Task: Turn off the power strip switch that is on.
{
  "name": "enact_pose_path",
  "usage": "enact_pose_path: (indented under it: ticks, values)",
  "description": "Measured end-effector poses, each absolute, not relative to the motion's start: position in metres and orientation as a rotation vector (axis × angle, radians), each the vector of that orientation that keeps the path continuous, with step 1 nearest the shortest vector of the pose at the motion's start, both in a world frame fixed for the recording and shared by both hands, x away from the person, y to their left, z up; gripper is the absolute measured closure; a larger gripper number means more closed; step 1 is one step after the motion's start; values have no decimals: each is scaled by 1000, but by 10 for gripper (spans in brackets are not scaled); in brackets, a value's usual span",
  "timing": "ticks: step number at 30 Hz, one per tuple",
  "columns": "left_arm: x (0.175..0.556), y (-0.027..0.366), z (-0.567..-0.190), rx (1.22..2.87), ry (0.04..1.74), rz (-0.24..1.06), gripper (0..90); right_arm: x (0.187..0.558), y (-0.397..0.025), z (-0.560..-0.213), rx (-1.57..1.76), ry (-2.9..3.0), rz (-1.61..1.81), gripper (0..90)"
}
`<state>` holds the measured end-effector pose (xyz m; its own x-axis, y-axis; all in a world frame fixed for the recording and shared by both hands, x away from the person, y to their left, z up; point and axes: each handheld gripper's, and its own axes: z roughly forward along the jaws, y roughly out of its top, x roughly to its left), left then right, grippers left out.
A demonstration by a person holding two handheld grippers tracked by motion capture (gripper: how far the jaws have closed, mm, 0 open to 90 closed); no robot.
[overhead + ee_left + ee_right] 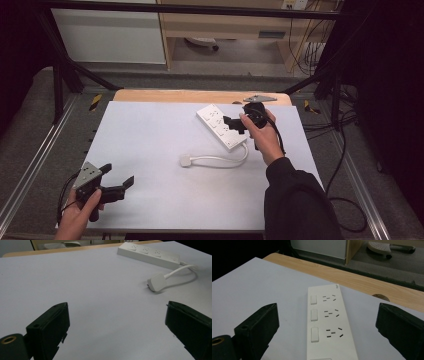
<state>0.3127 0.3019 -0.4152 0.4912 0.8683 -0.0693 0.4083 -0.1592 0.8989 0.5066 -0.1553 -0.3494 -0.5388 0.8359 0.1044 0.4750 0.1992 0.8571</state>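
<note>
1. One table [150, 150], covered by a single white sheet; a strip of its wooden top [175, 96] shows along the far edge. In the right gripper view that strip carries one round hole [381, 297].

2. Two forearms enter from the bottom of the high view. The right one wears a dark sleeve [295, 200]; the left one is cut off at the frame edge, so I cannot tell how it is clothed.

3. One white power strip [221, 126] lies flat on the sheet, at the far right of the table, set at a slant. The right gripper view counts three rocker switches [313, 315] in one column and three socket groups [330, 314] beside them; a fourth seems to begin at the bottom edge, but it is cropped.

4. One white cable [235, 159] curls from the strip's near end back toward the middle of the table, ending in one white plug [186, 160] resting on the sheet.

5. Two grippers.
   - The right gripper [234, 125], held in the right hand [265, 135], hovers over the strip's near half. Its jaws are spread wide, one on each side of the strip, with nothing between them gripped.
   - The left gripper [120, 179], held in the left hand [75, 215], sits at the near left corner, well apart from the strip and plug. Its jaws are likewise spread wide over bare sheet, holding nothing.
</note>
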Motion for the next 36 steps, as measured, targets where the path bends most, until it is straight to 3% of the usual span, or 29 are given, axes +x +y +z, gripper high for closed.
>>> enact_pose_path:
  ticks: [36]
  values:
    - [313,303,-417,1763,1100,590,55,462,-225,-325,1193,1975,1396,45]
